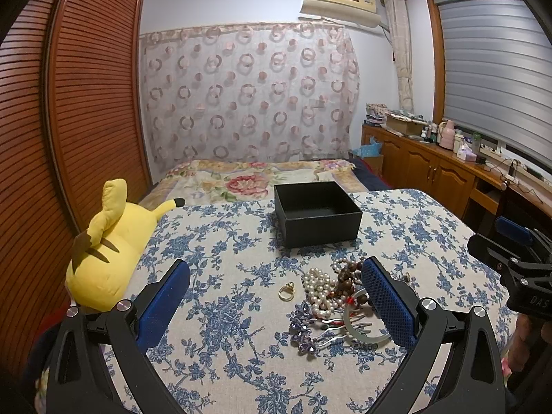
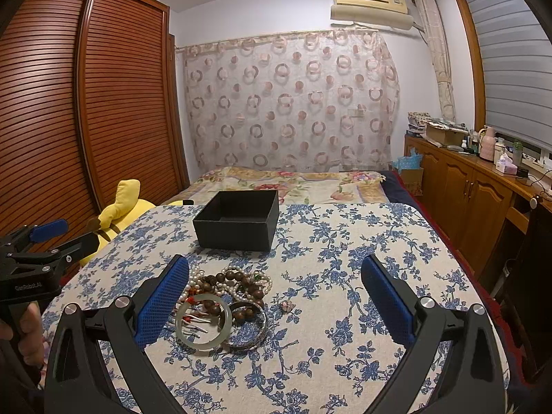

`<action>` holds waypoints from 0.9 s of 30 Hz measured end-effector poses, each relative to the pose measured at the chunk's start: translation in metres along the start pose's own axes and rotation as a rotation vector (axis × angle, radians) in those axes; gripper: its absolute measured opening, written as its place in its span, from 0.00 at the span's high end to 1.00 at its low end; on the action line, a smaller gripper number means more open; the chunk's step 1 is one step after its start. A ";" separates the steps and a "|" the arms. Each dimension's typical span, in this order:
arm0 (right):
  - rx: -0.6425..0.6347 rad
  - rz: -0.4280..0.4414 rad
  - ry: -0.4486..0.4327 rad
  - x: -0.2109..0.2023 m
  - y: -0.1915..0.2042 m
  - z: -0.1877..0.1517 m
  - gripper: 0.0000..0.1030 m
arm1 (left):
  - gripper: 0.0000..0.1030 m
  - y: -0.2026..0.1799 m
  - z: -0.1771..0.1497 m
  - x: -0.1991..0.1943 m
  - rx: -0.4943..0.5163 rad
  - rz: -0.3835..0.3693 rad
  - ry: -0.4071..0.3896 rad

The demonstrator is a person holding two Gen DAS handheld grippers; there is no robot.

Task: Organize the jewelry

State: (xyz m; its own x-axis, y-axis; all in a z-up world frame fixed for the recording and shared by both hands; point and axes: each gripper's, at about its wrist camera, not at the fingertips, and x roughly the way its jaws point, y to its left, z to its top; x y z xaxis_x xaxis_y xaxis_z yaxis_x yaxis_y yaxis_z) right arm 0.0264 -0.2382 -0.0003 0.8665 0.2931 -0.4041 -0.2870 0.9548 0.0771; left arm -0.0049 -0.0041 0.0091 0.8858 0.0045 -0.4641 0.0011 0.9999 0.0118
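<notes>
A pile of jewelry lies on the blue-flowered tablecloth (image 1: 220,241): a pearl strand (image 1: 319,286), brown wooden beads (image 1: 348,276), a pale jade bangle (image 1: 362,333), a purple crystal hair comb (image 1: 303,331) and a gold ring (image 1: 287,291) set slightly apart to the left. An open black box (image 1: 321,231) stands behind the pile, with nothing visible inside. My left gripper (image 1: 276,264) hovers open over the ring and pearls. My right gripper (image 2: 276,264) is open too, with the jade bangle (image 2: 203,324), a dark bangle (image 2: 248,327) and the wooden beads (image 2: 238,283) by its left finger.
A yellow plush toy (image 1: 110,252) lies at the table's left edge. Beyond the table is a bed with a floral cover (image 1: 241,179), a slatted wardrobe (image 1: 86,103) on the left and a cluttered wooden cabinet (image 1: 431,169) on the right. A hand (image 2: 27,324) holds the left gripper.
</notes>
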 end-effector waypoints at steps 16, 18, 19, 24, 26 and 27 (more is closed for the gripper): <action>0.001 0.001 0.000 -0.001 0.000 0.000 0.02 | 0.06 0.000 -0.001 -0.001 -0.001 0.002 -0.003; 0.001 0.000 0.000 -0.001 0.000 0.000 0.02 | 0.06 0.000 0.000 -0.001 -0.001 0.001 -0.003; 0.000 0.000 0.000 0.000 0.000 0.000 0.02 | 0.06 0.000 -0.001 -0.001 -0.001 0.002 -0.003; 0.001 0.000 0.000 0.002 -0.002 -0.001 0.02 | 0.06 0.000 0.000 0.000 -0.001 0.002 -0.003; 0.001 0.000 0.001 0.002 -0.002 -0.002 0.02 | 0.06 0.000 0.000 -0.001 -0.001 0.001 -0.001; 0.001 0.000 0.002 -0.001 0.001 0.000 0.02 | 0.06 0.000 0.000 -0.001 -0.002 0.000 0.000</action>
State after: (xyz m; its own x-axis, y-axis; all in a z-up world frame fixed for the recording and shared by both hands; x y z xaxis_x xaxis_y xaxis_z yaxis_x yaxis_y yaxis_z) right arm 0.0252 -0.2374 0.0005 0.8657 0.2932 -0.4056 -0.2867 0.9548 0.0782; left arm -0.0055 -0.0042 0.0093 0.8859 0.0046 -0.4639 0.0002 0.9999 0.0104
